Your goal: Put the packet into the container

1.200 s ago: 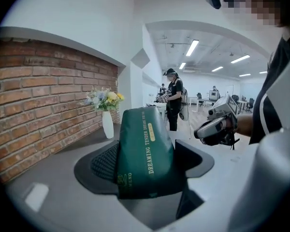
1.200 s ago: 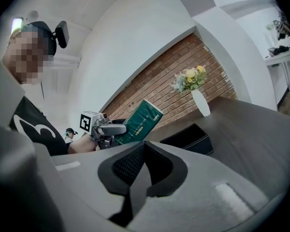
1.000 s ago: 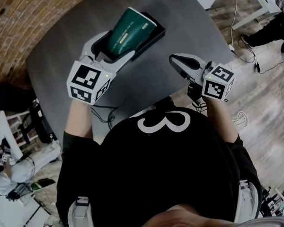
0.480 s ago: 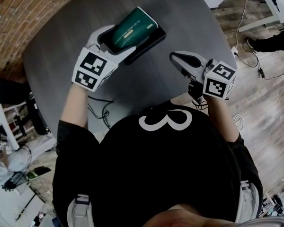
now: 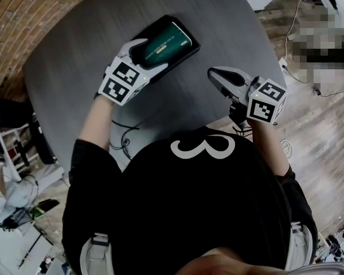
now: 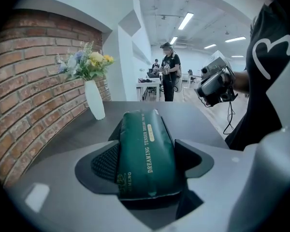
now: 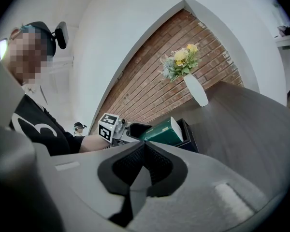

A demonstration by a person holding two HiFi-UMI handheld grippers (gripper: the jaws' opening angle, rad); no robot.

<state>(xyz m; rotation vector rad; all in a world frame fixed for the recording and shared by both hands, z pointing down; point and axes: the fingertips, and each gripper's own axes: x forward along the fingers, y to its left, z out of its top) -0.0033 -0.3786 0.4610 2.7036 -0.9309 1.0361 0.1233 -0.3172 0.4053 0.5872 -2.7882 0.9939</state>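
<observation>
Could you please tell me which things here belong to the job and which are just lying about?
Job: packet, container, left gripper holding the packet.
Lying about: vase of flowers, cable.

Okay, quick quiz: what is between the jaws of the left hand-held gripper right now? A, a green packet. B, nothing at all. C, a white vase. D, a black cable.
A: in its own view, the left hand-held gripper has both pads pressed against the sides of the green packet, holding it at the black container.
</observation>
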